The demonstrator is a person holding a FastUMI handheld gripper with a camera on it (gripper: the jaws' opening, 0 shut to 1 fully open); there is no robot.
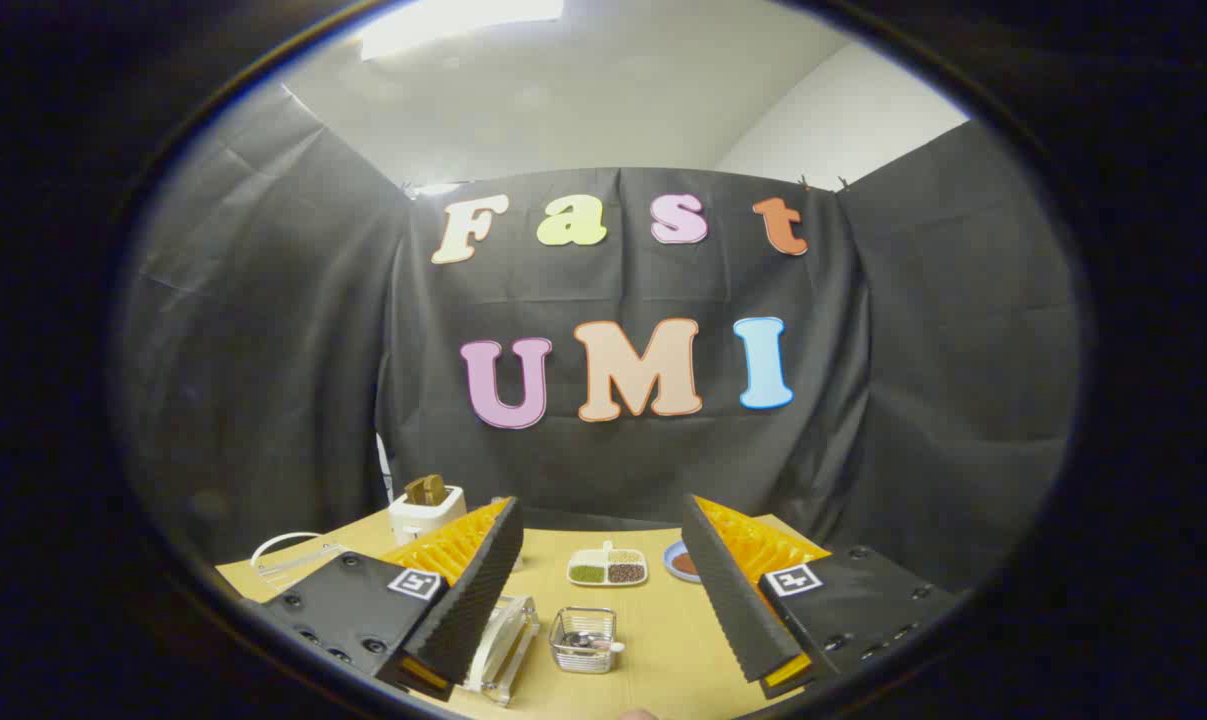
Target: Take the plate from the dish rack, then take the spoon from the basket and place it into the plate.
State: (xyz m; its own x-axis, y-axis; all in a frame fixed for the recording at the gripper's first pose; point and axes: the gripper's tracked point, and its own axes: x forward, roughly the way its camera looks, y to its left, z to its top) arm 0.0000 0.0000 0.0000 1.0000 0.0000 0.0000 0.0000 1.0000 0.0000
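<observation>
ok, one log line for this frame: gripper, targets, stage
gripper: open, empty, above table | wire basket: between fingers, below | clear rack: by left finger | plate: not identified | stage: pre-grasp

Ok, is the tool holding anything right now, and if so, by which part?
Nothing is held. The tool is open, its fingers wide apart above the table, with the basket lying below, between them, untouched.

Ceiling light panel (463, 22) at 12 o'clock, overexposed; wooden table (663, 640) evenly lit, soft shadows; strong fisheye curvature, mild blur toward periphery.
</observation>
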